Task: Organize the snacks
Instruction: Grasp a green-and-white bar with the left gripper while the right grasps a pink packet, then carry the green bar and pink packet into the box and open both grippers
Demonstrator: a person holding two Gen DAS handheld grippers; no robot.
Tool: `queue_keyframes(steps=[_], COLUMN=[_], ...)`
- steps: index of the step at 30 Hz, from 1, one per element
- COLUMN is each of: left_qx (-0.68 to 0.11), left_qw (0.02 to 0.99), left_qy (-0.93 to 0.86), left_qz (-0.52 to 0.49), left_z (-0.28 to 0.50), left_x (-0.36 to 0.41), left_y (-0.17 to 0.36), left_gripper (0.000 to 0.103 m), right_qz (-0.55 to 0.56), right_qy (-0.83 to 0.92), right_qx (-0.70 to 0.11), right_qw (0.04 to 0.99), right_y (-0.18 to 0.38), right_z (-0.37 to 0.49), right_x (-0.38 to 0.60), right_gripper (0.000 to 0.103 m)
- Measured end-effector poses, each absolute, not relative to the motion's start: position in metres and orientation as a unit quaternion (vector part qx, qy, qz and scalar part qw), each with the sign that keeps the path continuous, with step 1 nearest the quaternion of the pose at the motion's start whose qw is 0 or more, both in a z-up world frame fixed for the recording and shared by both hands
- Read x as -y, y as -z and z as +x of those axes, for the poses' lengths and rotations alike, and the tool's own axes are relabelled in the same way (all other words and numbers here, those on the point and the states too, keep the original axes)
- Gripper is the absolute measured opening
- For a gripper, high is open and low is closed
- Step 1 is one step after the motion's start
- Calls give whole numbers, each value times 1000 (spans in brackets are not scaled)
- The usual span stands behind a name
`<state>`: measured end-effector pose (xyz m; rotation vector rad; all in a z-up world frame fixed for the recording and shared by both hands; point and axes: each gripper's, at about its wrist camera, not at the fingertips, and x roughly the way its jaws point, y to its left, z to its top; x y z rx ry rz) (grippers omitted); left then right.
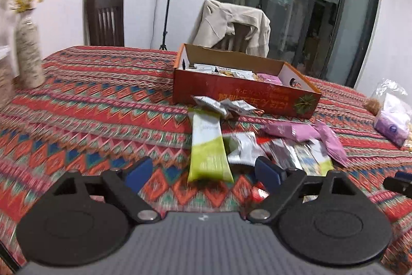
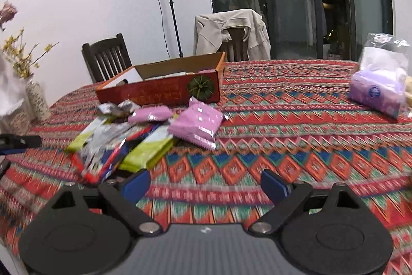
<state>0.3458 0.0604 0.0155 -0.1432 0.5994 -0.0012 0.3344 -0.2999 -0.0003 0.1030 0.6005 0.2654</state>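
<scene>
A pile of snack packets lies on the patterned tablecloth in front of a red cardboard box (image 1: 244,94) (image 2: 159,92) that holds several packets. In the left wrist view a long green-and-white packet (image 1: 208,148) lies just ahead of my left gripper (image 1: 203,173), whose blue pads stand wide apart with only the packet's near end between them, untouched. Pink packets (image 1: 296,132) (image 2: 197,124) lie to the right of the pile. My right gripper (image 2: 204,184) is open over bare cloth, with the pile (image 2: 116,143) ahead and to its left.
A vase with yellow flowers (image 1: 28,56) (image 2: 37,97) stands at the table's left. A clear bag with a purple tissue pack (image 1: 391,125) (image 2: 378,92) sits at the right. Two chairs, one draped with a beige jacket (image 1: 231,25), stand behind the table.
</scene>
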Motion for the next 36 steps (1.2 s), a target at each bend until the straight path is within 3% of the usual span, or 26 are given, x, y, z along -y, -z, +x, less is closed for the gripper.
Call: queue_keyframes(steps=[8, 12, 15, 26, 36], left_qx=[-333, -339, -343, -339, -310], left_qw=[941, 938, 936, 937, 947], left_qy=[17, 27, 29, 15, -21], left_qz=[-62, -66, -77, -79, -87], left_z=[431, 451, 461, 448, 325], left_x=[-58, -55, -58, -70, -80], left_y=[8, 21, 28, 29, 1], left_gripper=[77, 62, 47, 38, 38], right_qz=[92, 127, 154, 161, 29], right_qy=[-141, -144, -149, -153, -115], right_qx=[-297, -322, -336, -327, -320], right_qw=[940, 927, 917, 919, 940], right_y=[7, 22, 34, 46, 28], right_z=[429, 473, 493, 499, 426], right_x=[282, 278, 279, 284, 278], right_gripper=[87, 80, 67, 60, 60])
